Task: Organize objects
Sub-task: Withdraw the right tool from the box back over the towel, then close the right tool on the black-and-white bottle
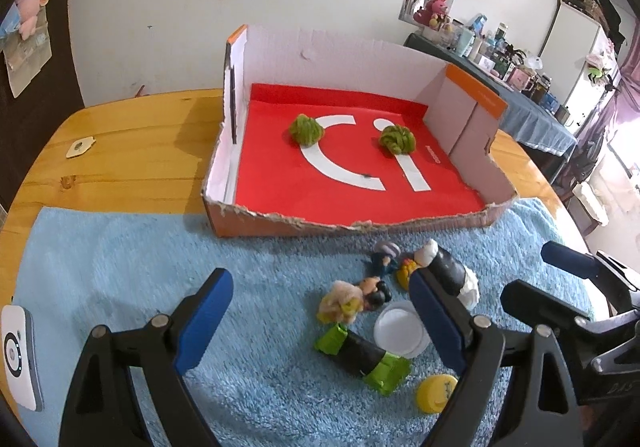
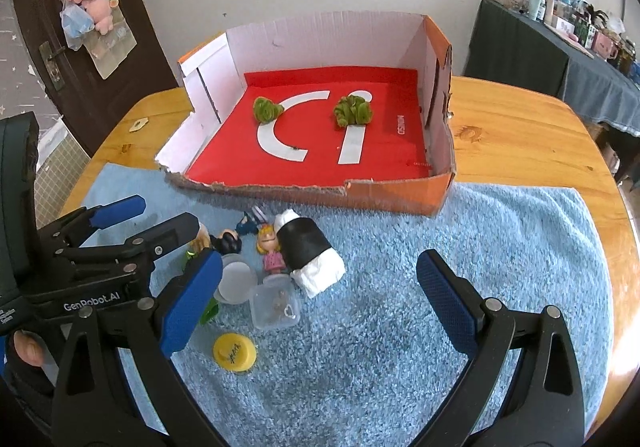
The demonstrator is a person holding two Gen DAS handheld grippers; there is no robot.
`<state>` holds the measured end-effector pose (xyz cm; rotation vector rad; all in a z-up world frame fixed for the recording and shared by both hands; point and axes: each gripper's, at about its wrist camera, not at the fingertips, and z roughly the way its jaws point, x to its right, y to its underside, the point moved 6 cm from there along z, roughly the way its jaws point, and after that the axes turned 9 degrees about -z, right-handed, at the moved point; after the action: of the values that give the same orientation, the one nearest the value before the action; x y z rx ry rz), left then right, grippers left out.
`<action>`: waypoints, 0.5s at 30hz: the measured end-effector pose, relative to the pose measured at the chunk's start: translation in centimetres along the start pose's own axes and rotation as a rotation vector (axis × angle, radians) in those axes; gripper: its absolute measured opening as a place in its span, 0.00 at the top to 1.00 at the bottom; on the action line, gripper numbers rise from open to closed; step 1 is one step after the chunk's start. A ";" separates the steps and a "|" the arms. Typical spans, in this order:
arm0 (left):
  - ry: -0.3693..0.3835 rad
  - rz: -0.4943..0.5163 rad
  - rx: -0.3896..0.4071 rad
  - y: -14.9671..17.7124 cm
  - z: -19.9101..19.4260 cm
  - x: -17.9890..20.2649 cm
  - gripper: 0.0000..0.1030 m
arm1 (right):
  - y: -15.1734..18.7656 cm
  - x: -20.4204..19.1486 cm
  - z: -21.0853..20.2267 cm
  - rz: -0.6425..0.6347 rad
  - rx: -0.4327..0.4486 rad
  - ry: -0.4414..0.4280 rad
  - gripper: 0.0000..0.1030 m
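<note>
From the left wrist view, the left hand-held gripper (image 1: 320, 319) stood with its blue pads wide apart, empty. Between them on the fluffy blue towel (image 1: 120, 267) lay a black cylinder with crumpled green ends (image 1: 362, 359), its long axis slanting toward the right pad. Ahead sat the torn cardboard box with a red floor (image 1: 352, 175).

From the right wrist view, the right hand-held gripper (image 2: 320, 303) also gaped, empty. Left of centre lay a black roll with a white paper end (image 2: 308, 251), pointing toward the box, and a smooth yellow cap (image 2: 234, 351).

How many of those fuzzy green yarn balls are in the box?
2. One fuzzy green yarn ball lies left on the red floor of the cardboard box, the other right. Nothing seems hidden.
</note>
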<state>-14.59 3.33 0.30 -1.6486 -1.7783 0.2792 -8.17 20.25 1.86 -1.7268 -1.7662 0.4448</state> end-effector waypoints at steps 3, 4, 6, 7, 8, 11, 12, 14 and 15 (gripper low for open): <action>-0.001 0.000 0.000 0.4 0.0 -0.1 0.12 | 0.4 0.0 0.1 0.001 -0.004 -0.001 0.04; -0.001 0.000 0.000 0.4 0.0 -0.1 0.12 | 0.5 0.0 0.2 0.000 -0.006 -0.001 0.04; -0.003 0.001 0.000 0.5 0.1 -0.2 0.12 | 0.7 -0.1 0.4 -0.001 -0.010 0.001 0.04; -0.003 0.003 0.001 0.6 0.2 -0.2 0.12 | 0.8 -0.1 0.6 -0.002 -0.013 0.002 0.04; -0.004 0.005 0.000 0.7 0.2 -0.2 0.12 | 0.9 -0.1 0.7 -0.003 -0.015 0.003 0.04; -0.006 0.012 -0.003 0.9 0.4 -0.3 0.14 | 1.2 0.0 1.3 -0.006 -0.023 0.010 0.04; -0.004 0.014 -0.005 1.0 0.5 -0.3 0.15 | 1.3 0.0 1.4 -0.009 -0.025 0.012 0.04; -0.003 0.018 -0.008 1.0 0.7 -0.3 0.19 | 1.4 0.1 1.9 -0.014 -0.031 0.016 0.07; -0.003 0.020 -0.010 1.0 0.9 -0.3 0.20 | 1.4 0.1 2.1 -0.015 -0.036 0.015 0.10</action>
<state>-14.30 3.47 -1.03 -1.6747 -1.7688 0.2823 -8.43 20.83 -0.60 -1.7363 -1.7855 0.3943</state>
